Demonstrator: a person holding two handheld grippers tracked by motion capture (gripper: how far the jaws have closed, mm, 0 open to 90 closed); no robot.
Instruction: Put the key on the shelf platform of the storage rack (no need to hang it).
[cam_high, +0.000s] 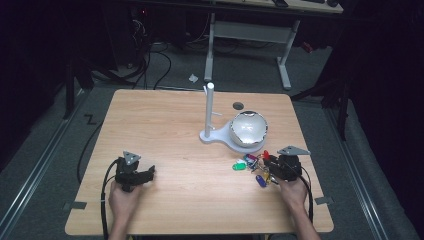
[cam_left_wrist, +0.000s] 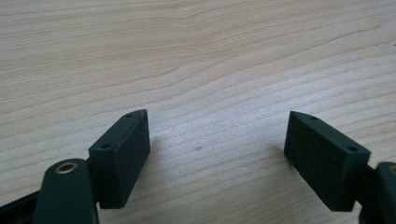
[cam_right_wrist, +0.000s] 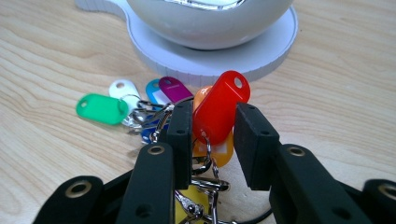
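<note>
Left tool (cam_high: 150, 172): jaws wide apart with nothing between them, resting low over bare tabletop (cam_left_wrist: 196, 56), well away from the work.

Key tags (cam_high: 255, 167): a bunch of coloured plastic tags on metal rings and clips, lying on the tabletop right at the right tool's tips and under them.

Green tag (cam_right_wrist: 102, 108): the far-left one of the fan, flat on the wood, ahead and to the left of the right tool.

Red tag (cam_right_wrist: 219, 112): stands up between the right tool's pads, long axis tilted up and away from the tool, hole end topmost, ring end down by the clips.

Right tool (cam_right_wrist: 212, 140): jaws nearly as close as they go, closed on the red tag.

Bowl on stand (cam_high: 248, 127): just beyond the right tool, past the tags; the white post rises to its left.

Handling: the bunch looks light and floppy; the tags are stiff, smooth and likely slippery, and the rest would dangle and swing.

Where to hold: across the flat faces of one tag, near its middle.
</note>
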